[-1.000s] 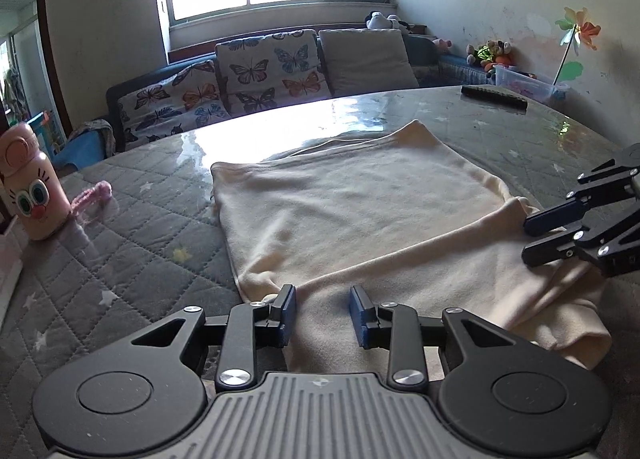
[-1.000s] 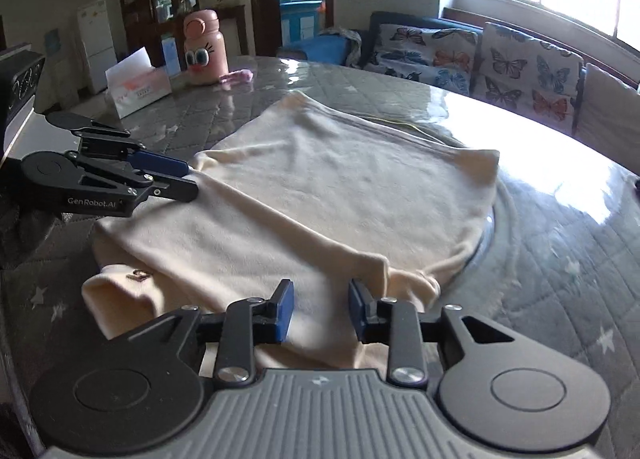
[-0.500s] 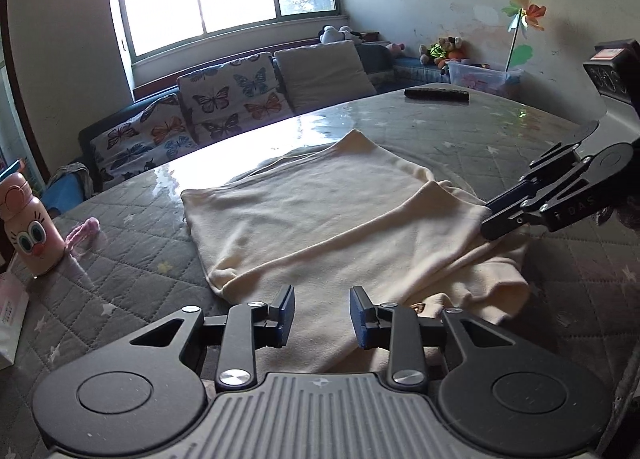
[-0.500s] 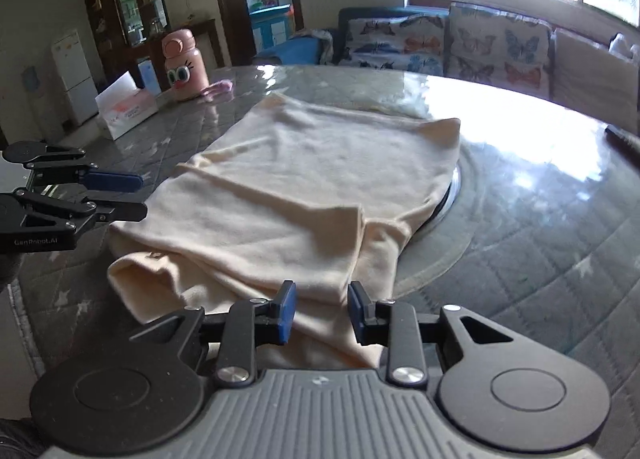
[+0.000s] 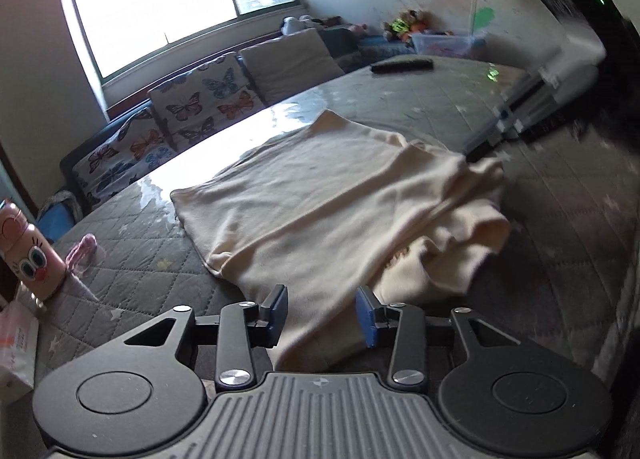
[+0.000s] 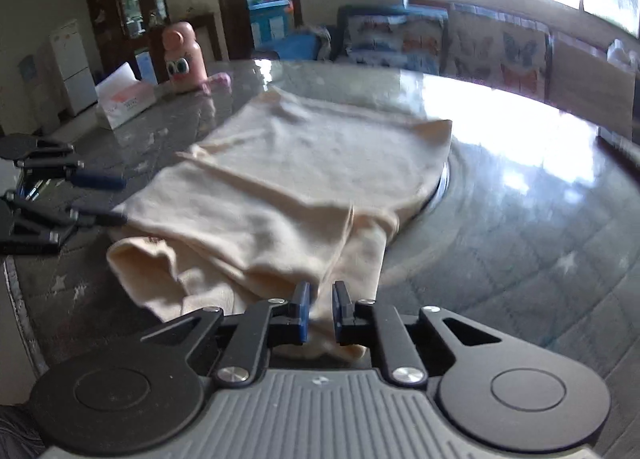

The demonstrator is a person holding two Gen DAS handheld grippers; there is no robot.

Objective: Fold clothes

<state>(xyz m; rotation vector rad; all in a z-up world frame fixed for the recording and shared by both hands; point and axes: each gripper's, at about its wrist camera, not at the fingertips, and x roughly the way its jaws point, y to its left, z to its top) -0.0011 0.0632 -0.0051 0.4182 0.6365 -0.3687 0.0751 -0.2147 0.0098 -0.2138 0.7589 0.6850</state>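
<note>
Since a second ago both grippers have shifted: left gripper (image 5: 322, 311) is opening, cream garment (image 5: 320, 195) lying loose between its jaws; right gripper (image 6: 320, 309) is closing on the bunched hem. Soft, light and limp, the garment likely holds best at doubled edges.

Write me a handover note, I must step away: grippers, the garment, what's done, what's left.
Left gripper: jaws opening, cloth lies between them, not pinched.
Right gripper: jaws closing on the near edge of the cream garment.
Garment: on the round table, far part flat, near end bunched and partly doubled over.
Done: a first rough fold.
Left: grip the near edge, fold it over, smooth it.
</note>
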